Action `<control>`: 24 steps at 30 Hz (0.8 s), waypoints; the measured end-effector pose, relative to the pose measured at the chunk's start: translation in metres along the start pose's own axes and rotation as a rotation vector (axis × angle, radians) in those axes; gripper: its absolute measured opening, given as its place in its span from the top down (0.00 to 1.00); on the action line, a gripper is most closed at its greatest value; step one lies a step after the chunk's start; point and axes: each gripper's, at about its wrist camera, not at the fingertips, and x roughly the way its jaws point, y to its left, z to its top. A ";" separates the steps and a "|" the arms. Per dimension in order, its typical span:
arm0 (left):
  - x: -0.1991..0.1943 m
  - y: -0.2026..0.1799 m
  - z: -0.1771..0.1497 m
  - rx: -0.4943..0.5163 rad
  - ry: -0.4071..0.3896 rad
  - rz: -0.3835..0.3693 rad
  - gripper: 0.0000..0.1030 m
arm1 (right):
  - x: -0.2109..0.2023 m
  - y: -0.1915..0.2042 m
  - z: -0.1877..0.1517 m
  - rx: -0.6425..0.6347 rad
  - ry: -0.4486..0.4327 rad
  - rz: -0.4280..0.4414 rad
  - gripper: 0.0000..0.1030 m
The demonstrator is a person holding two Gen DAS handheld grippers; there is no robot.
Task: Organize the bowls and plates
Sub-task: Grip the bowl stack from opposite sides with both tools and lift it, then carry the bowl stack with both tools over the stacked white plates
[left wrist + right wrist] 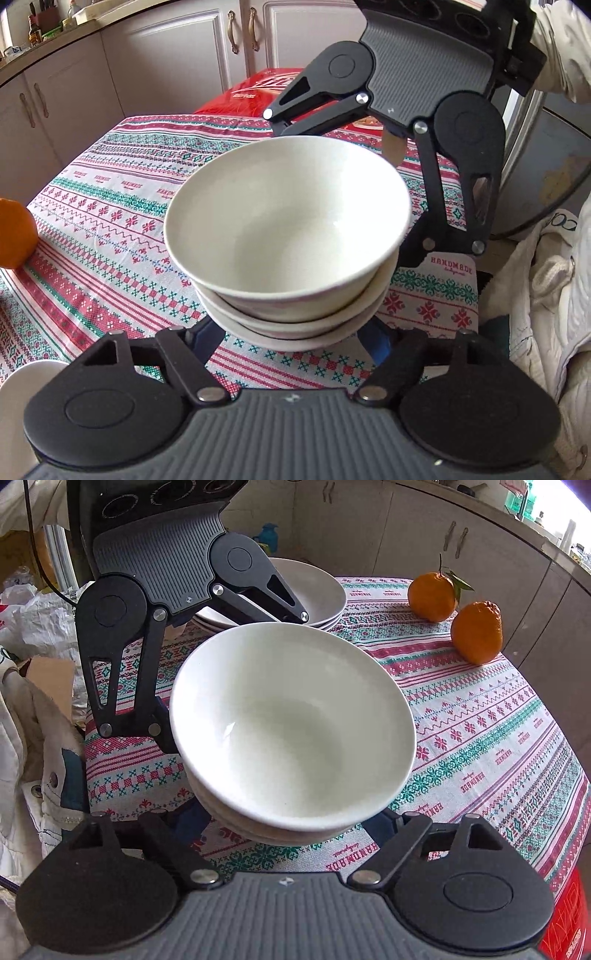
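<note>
Left tongs [291,334]: we see their fingers set either side of the bowl stack's base; whether the pads press, we cannot tell.
Right tongs [291,823]: same from the opposite side, contact hidden under the rim.
Bowl stack [288,236]: about three white bowls nested, all empty, in the middle of the desk [110,206].
Plate stack [314,587]: shallow plates piled at the far edge in the right view, also empty.
Progress: we judge the sorting mostly done; the stacks may only need final placing.
Oranges [476,631]: two, far right, well apart from the bowls.
</note>
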 end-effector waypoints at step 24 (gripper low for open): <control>-0.076 -0.001 -0.034 -0.080 -0.039 0.175 0.25 | -0.004 0.035 0.078 -0.171 -0.054 -0.008 0.13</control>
